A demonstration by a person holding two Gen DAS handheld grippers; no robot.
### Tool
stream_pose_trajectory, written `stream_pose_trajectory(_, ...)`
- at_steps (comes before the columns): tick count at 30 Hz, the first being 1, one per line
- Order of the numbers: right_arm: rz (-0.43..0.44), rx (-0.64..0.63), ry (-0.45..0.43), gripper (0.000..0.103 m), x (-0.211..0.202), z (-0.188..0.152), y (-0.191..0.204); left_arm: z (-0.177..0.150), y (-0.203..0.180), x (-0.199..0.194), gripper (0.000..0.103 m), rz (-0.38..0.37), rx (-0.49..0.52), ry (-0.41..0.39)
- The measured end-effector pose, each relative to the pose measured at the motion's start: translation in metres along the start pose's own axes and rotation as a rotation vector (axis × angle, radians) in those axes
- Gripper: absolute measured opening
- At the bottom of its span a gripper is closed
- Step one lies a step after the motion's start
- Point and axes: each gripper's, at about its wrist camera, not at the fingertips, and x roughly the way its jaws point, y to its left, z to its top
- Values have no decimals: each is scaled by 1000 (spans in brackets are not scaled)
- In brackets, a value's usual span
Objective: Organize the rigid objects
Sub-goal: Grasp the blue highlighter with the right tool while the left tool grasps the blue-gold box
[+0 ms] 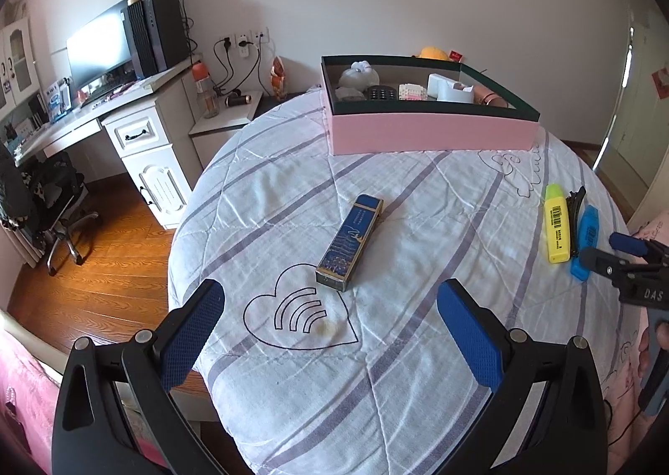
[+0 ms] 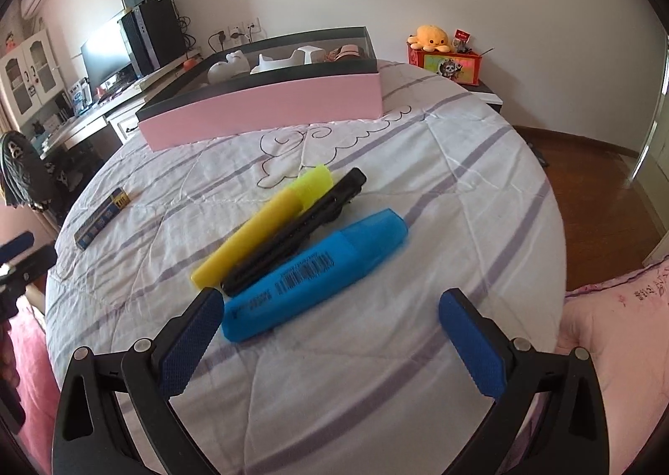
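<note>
Nearest the right wrist camera, the right gripper [image 2: 330,343] hovers low over the striped quilt [image 2: 418,190] on the bed, its jaws spread wide and holding nothing; the blue highlighter [image 2: 317,274] lies just ahead, its near end beside the left blue pad. Touching it on the far side is a black hair clip [image 2: 301,232], and against that lies the yellow highlighter [image 2: 267,228], all three angled the same way. The left gripper [image 1: 330,333] also hangs above the quilt with jaws spread and empty, over an embroidered heart [image 1: 297,314]; a blue-and-gold rectangular box [image 1: 350,241] lies just beyond it. Farther back sits a pink storage box [image 1: 430,130] with a dark rim, holding a white tape dispenser [image 1: 449,87] and other small items. Behind it, a yellow octopus plush [image 2: 432,36] sits on a red box.
</note>
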Motion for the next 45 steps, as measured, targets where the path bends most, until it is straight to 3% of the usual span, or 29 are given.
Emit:
stream_pose_trajectory(5,29,-47,4,93,9,10,11,-3,3,2,103,-5,-4,8)
stream_pose_trajectory(12,44,-163,12,60,26,23,37,-5,5,4,103,-9,-4,15)
stream_pose_trajectory(17,77,-232,7,55,29,25,49,-7,6,4,103,-11,-7,21)
stream_pose_trajectory(24,20,-207,15,53,16,12,32,-6,12,9,103,-5,-24,26)
stream_pose_trajectory(29,20,-194,8,37,12,9,19,-1,14,19,103,-31,-48,31)
stream_pose_trajectory(38,9,-194,2,37,1,1,8,5,14,35,103,-9,-48,40)
stream_pose_trajectory(42,-6,-172,-15,22,3,4,-1,8,16,39,103,4,-51,17)
stream_pose_trajectory(45,-8,-163,-19,22,7,8,-3,11,16,45,103,-13,-54,24)
